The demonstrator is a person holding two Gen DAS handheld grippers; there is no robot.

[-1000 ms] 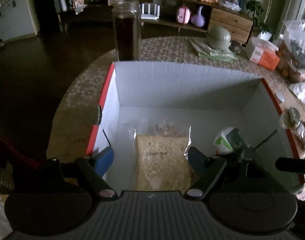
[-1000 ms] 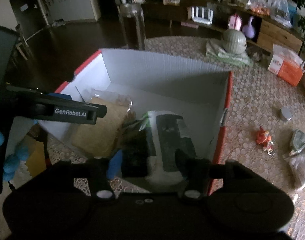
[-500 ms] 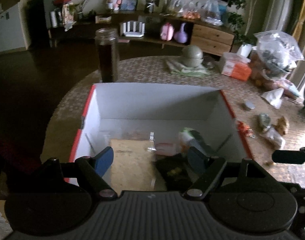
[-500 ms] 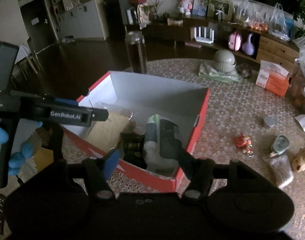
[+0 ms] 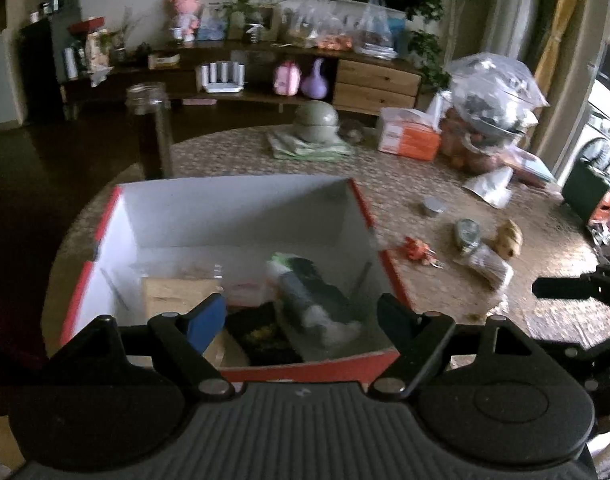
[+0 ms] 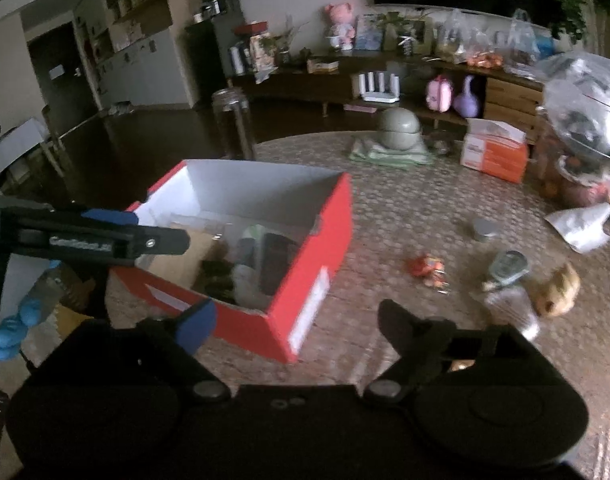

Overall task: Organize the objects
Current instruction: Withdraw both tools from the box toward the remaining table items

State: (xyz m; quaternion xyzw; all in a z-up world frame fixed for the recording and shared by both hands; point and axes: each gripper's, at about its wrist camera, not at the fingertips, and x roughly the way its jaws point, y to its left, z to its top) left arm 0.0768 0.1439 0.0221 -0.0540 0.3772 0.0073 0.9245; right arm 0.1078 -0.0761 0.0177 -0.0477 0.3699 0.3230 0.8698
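Red box [image 5: 241, 248] sits at centre of the left wrist view on the round table [image 5: 405, 184], open top, white inside, holding a tan flat packet [image 5: 173, 292] at 7 o'clock, a dark packet [image 5: 265, 332] at 6 and a blurred green-white pouch [image 5: 313, 296] at 5; left gripper [image 5: 301, 316] has jaws wide apart, nothing between them, hanging over the box's near edge. Right wrist view: box [image 6: 305, 264] at 10 o'clock, contents dark and hard to make out, small loose items [image 6: 429, 270] at 2 o'clock motion-blurred; right gripper [image 6: 297, 320] jaws have just been opening, wide, empty, off the box's corner.
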